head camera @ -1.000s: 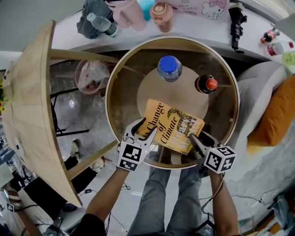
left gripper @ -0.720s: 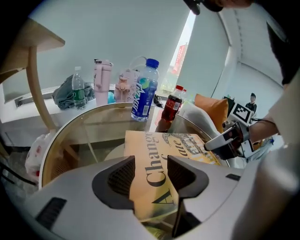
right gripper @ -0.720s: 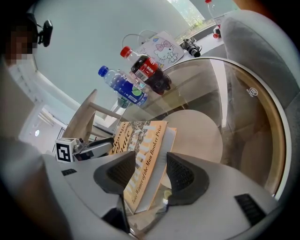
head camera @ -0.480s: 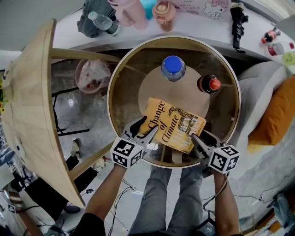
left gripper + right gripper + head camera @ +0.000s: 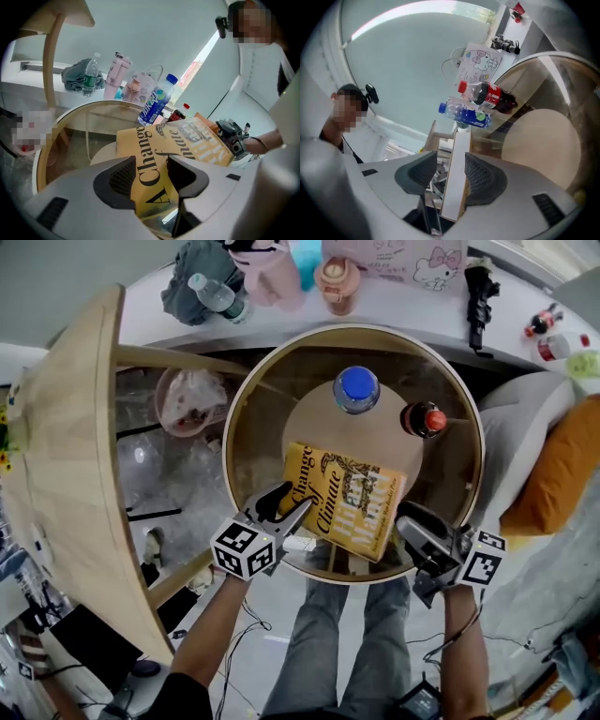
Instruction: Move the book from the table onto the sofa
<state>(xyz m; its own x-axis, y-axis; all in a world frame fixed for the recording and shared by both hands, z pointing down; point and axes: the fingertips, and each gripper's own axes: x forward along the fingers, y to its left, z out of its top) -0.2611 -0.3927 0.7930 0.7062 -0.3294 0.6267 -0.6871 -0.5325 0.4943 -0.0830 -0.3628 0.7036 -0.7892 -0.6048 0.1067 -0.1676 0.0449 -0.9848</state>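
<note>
Head view: my right gripper [image 5: 408,524], just closing on the book's [image 5: 345,500] edge, has tipped it up above the table [image 5: 466,486], while my left gripper [image 5: 292,500], jaws just opening round its corner, seems to be handing over the lift.

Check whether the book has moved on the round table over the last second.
Yes. The book has tilted: its right edge rose off the table, ending nearer the red-capped bottle.
</note>
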